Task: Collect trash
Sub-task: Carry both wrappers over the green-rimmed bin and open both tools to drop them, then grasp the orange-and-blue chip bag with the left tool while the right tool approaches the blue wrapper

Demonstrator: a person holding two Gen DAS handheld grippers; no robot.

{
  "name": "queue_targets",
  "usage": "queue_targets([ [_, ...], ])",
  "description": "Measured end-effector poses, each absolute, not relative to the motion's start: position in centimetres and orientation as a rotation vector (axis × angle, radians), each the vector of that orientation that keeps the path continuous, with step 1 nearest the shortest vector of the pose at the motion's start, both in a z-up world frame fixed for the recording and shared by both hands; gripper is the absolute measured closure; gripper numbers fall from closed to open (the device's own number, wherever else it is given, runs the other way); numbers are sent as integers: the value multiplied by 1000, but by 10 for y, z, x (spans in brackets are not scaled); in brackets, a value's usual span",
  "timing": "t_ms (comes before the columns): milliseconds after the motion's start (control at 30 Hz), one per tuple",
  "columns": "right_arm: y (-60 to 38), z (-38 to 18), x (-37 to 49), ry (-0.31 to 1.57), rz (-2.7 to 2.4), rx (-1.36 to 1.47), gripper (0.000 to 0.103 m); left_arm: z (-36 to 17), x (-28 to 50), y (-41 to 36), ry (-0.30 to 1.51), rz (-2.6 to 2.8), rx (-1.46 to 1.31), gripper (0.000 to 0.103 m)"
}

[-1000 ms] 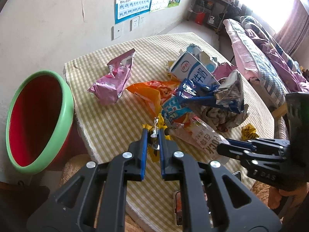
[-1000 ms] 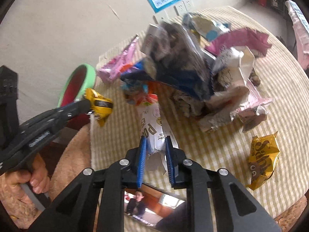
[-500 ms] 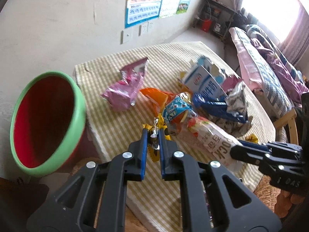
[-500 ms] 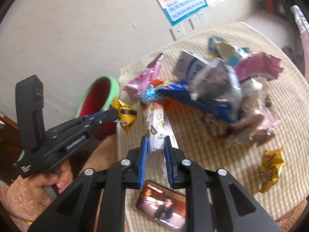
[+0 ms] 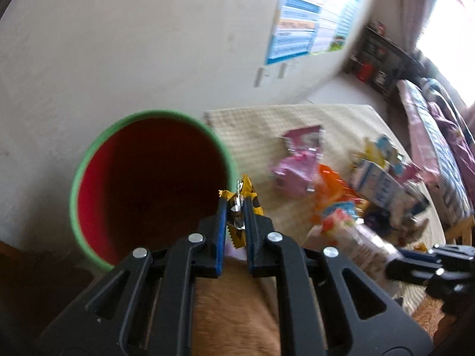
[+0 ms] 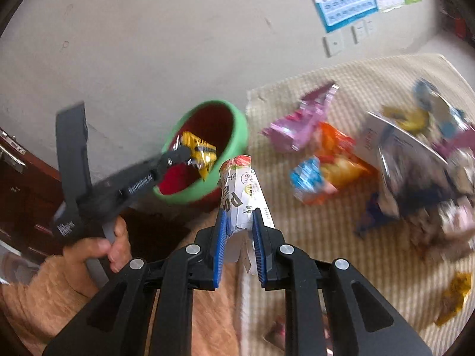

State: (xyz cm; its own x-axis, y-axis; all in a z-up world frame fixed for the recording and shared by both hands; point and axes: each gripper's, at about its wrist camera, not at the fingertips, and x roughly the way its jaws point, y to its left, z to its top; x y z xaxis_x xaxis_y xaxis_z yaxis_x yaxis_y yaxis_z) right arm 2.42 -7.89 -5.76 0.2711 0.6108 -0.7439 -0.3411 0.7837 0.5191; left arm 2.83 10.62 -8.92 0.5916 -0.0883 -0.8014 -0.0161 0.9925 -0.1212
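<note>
My left gripper (image 5: 236,207) is shut on a small yellow wrapper (image 5: 248,192) and holds it at the near right rim of the red bin with a green rim (image 5: 89,154). From the right wrist view the left gripper (image 6: 187,155) holds that yellow wrapper (image 6: 202,151) over the mouth of the bin (image 6: 237,127). My right gripper (image 6: 240,222) is shut on a long white snack packet (image 6: 242,187) with a red end, lifted off the table beside the bin. In the left wrist view the right gripper (image 5: 394,262) and the white packet (image 5: 356,240) appear at the lower right.
A checked tablecloth table (image 6: 386,68) carries a pink wrapper (image 6: 302,118), an orange packet (image 6: 338,154), a milk carton (image 5: 377,184) and a heap of other wrappers. A yellow wrapper (image 6: 454,296) lies near the table's front edge. A bed (image 5: 436,136) stands on the right, a wall behind.
Both grippers have swung left from the table toward the bin, each still carrying its wrapper. The bin's mouth now fills more of the left wrist view.
</note>
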Motion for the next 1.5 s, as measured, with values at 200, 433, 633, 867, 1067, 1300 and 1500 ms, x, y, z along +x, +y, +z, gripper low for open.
queue_targets([
  [200, -22, -57, 67, 1160, 729, 254, 85, -94, 31, 141, 946, 65, -141, 93],
  [433, 21, -59, 106, 1192, 767, 321, 71, -95, 32, 164, 932, 149, -136, 61],
  [633, -18, -37, 102, 1113, 727, 339, 60, -94, 26, 159, 913, 156, -98, 52],
  [867, -106, -11, 70, 999, 531, 278, 60, -97, 28, 122, 926, 59, -68, 52],
  [1067, -159, -26, 22, 967, 328, 280, 59, -99, 29, 89, 943, -21, -41, 52],
  [1300, -199, -51, 2, 1013, 215, 380, 59, -93, 27, 48, 941, -115, 18, 52],
  [1500, -205, -49, -2, 1001, 211, 407, 59, -90, 25, 22, 944, -169, 58, 52],
])
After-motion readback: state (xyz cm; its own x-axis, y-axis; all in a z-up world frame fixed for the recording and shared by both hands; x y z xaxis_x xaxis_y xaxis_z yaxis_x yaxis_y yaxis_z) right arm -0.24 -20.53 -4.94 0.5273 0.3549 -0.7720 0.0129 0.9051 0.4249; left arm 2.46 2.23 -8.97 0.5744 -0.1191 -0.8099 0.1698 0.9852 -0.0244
